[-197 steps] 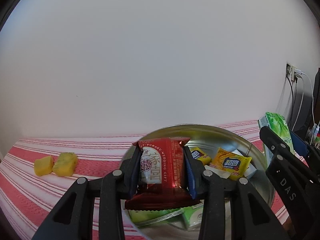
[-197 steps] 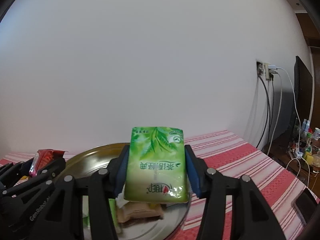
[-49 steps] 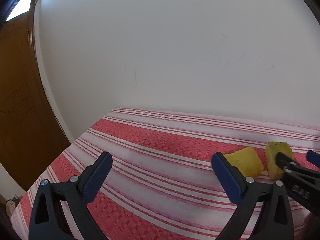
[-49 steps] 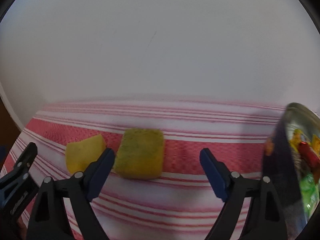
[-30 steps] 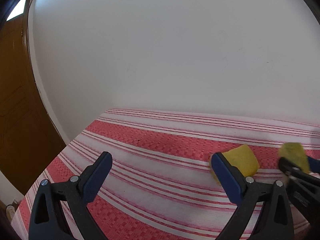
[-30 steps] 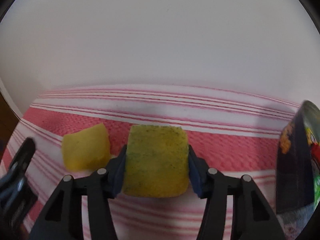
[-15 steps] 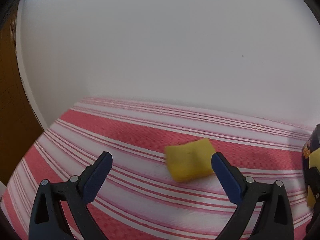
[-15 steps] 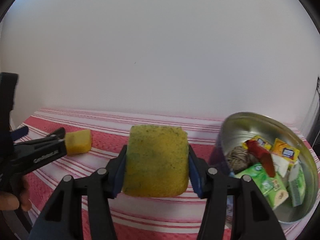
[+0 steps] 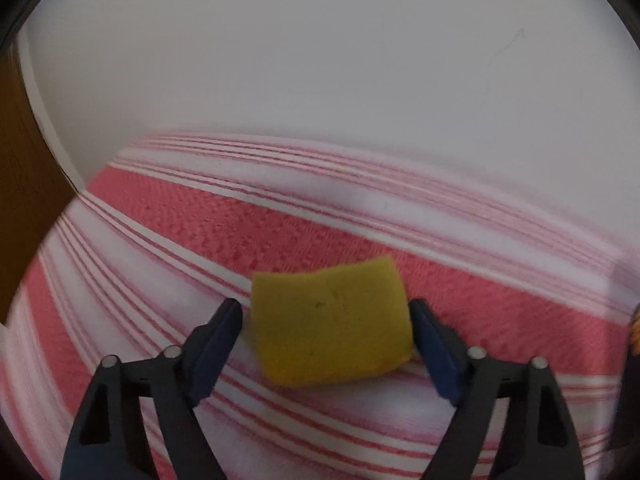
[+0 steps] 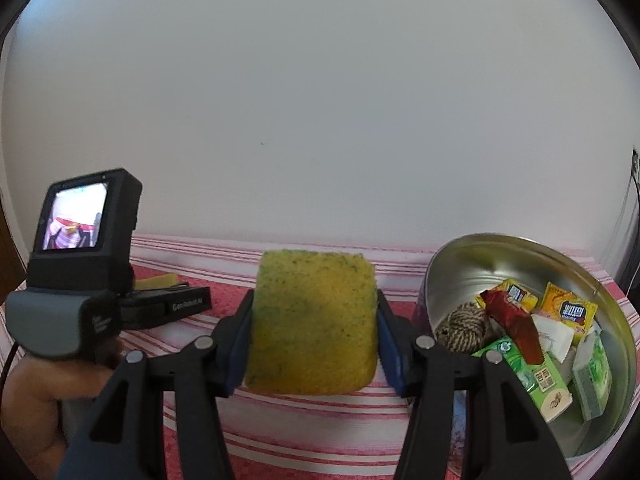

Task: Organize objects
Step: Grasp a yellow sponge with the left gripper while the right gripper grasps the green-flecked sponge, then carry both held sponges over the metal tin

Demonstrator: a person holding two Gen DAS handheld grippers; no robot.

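Observation:
My right gripper [image 10: 314, 326] is shut on a yellow-green speckled sponge [image 10: 314, 320] and holds it above the striped cloth, left of the metal tin [image 10: 452, 264]. My left gripper [image 9: 326, 336] is open, its jaws on either side of a plain yellow sponge [image 9: 330, 322] that lies on the cloth; the right pad is close to it, the left a little apart. In the right wrist view the left gripper [image 10: 176, 300] is at the left and a bit of the yellow sponge [image 10: 158, 282] shows behind it.
The round tin holds snack packets, a green tissue pack [image 10: 536, 376], a ball of twine [image 10: 466, 326] and a red wrapper [image 10: 516, 322]. The red-and-white striped tablecloth [image 9: 200, 220] runs to a white wall. A brown door [image 9: 20, 160] is at far left.
My right gripper shut on the speckled sponge, lifted it and swung toward the tin. My left gripper moved in and narrowed around the plain yellow sponge.

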